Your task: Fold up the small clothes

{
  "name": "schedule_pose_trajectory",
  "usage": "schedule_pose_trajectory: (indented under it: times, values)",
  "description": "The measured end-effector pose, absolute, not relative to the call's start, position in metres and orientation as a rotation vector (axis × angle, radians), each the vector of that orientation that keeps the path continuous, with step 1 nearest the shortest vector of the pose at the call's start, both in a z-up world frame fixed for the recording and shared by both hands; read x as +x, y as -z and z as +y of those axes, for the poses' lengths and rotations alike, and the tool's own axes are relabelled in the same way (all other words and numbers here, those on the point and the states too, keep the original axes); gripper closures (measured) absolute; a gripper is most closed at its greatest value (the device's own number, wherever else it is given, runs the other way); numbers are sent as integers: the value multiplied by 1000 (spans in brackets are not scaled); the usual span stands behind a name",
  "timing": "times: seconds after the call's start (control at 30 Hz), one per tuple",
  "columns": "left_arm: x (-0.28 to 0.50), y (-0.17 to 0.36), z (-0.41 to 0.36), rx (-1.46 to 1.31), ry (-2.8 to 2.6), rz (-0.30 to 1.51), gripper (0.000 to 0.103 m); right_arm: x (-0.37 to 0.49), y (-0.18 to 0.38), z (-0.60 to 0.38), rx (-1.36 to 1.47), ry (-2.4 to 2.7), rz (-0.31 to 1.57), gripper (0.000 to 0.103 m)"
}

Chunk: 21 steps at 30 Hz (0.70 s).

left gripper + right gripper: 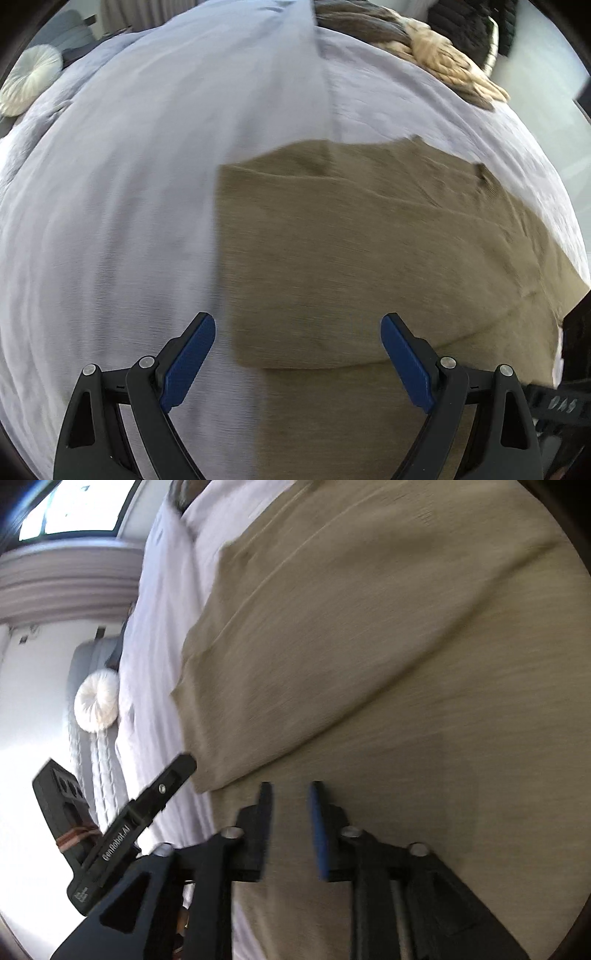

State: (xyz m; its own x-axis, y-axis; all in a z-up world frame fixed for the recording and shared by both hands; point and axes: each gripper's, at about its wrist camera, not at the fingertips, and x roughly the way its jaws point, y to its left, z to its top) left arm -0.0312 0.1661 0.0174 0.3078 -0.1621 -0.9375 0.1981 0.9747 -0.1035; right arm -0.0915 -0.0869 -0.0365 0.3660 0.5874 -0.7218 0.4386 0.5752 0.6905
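Olive garment [351, 240] lies partly folded on a pale bedsheet [129, 184]. Left gripper [298, 354] gapes wide, empty. Right gripper [290, 827] is narrowly parted, holding nothing.

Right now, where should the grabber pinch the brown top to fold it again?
Probably the folded corner of the brown top nearest the open left gripper, coming in from the bedsheet side. That edge lies loose on the sheet, so a finger could slide underneath.

Olive-tan garment [351, 251]; pale lilac bedsheet [129, 203]
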Motion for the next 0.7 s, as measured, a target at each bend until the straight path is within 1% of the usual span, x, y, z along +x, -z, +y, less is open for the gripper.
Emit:
schedule_pose_trajectory:
  times: [0.03, 0.23, 0.4, 0.5, 0.57, 0.7]
  values:
    - [-33, -17, 159, 40, 250, 1240, 11, -96, 34, -100, 1029, -95, 1239, 70]
    - [-42, -17, 118, 89, 301, 1236, 11, -104, 23, -178, 1043, 127, 1117, 70]
    - [-46, -21, 100, 113, 338, 1234, 11, -99, 35, -233, 1165, 242, 1036, 70]
    - [-47, -22, 90, 113, 348, 1233, 11, -96, 42, -249, 1206, 241, 1028, 71]
    - [-48, -22, 83, 109, 349, 1237, 11, -98, 43, -257, 1200, 235, 1016, 96]
    - [-49, -21, 73, 120, 344, 1244, 11, -95, 37, -253, 1109, 262, 1053, 96]
